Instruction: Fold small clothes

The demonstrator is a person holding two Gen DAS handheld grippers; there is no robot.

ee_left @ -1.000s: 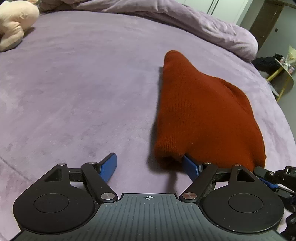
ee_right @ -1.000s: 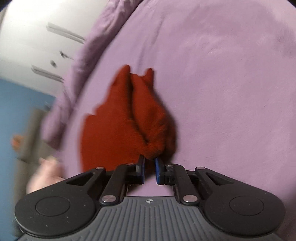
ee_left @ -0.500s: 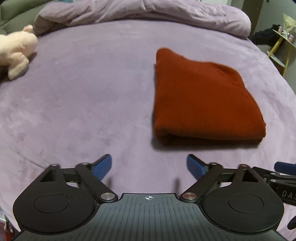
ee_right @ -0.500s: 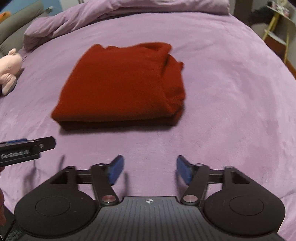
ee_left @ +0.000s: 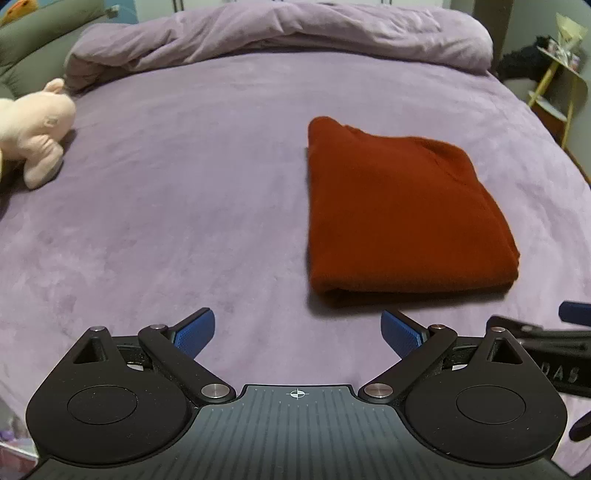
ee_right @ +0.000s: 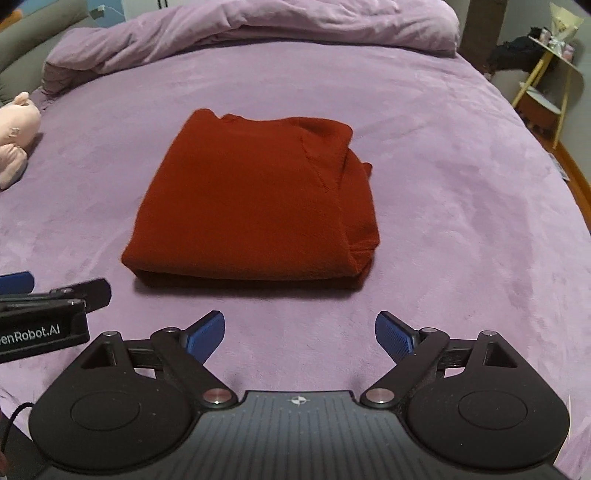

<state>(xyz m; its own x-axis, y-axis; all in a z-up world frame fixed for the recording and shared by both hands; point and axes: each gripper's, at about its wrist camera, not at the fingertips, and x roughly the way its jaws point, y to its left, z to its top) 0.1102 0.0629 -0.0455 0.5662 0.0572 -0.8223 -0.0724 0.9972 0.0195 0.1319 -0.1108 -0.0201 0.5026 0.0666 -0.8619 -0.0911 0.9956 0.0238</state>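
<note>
- The red garment (ee_right: 255,199) lies on the purple bed cover (ee_right: 461,206) as a flat, near-rectangular packet, in the middle of the bed.
- Its near edge is a rounded fold. Its right side shows bunched layers and a seam, a little lumpy at the near right corner.
- Judging by the shape, this piece looks folded. What may be left is tidying the right side, or another halving if a smaller packet is wanted.
- No other clothes show in either view, so I cannot tell whether more remain.
- The left gripper (ee_left: 297,332) hangs above bare cover, just short of the garment's near left corner. Its jaws are wide and opening, with nothing between them.
- The right gripper (ee_right: 299,332) hangs just short of the near edge, towards the garment's right half. Its jaws are wide and opening, also empty.
- Neither touches the garment; each shows at the edge of the other's view.
- Further out, a pink plush toy (ee_left: 31,127) lies at the left edge of the bed, well apart from the garment.
- A rumpled duvet (ee_right: 258,26) is heaped along the far side.
- A yellow stand (ee_right: 546,77) is off the bed at the right.
</note>
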